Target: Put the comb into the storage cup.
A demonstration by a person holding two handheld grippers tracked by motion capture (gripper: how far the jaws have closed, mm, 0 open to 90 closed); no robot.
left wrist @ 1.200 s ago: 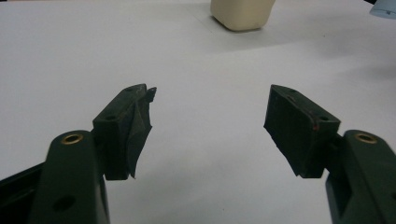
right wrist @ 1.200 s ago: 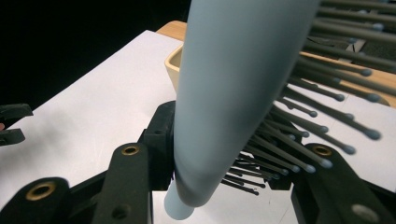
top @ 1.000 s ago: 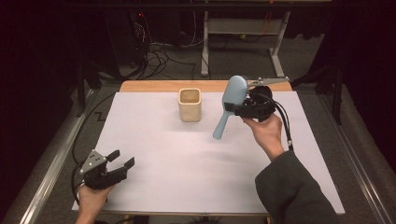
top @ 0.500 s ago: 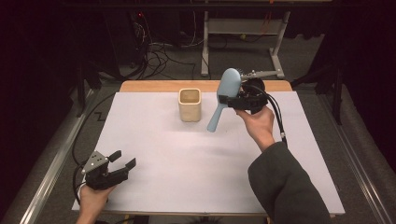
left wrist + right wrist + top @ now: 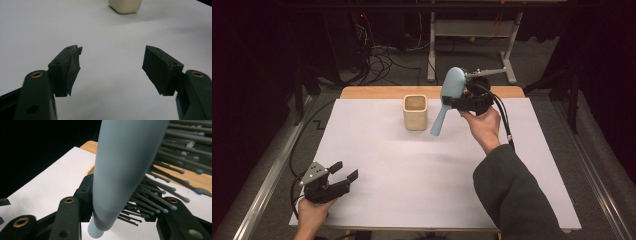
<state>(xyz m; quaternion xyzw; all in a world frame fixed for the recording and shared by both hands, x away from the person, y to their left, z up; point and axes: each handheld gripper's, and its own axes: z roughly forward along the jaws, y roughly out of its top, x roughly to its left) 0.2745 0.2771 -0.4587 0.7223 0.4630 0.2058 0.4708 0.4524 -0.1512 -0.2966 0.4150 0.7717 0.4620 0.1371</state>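
- Hairbrush [image 5: 448,97], pale blue, paddle type with ball-tipped bristles: held in the air over the far part of the table, just right of the cup. Head up and tilted, handle slanting down and to the left, its end low near the cup's right side; whether it touches the sheet cannot be told. In the right gripper view the bristles point to the right.
- Right gripper [image 5: 460,100], black, cable trailing: jaws clamped on the hairbrush at the base of the head, one pad on the smooth back, the other among the bristles. Hand and dark sleeve enter from the lower right.
- Left gripper [image 5: 343,172], black with grey plate on top: near the front left corner of the table, jaws spread wide, nothing between them, pointing toward the cup.
- Cup [image 5: 415,112], cream, square with rounded corners, upright, far centre of the table.
- Table [image 5: 412,190], covered by a white sheet, wooden edge along the far side.
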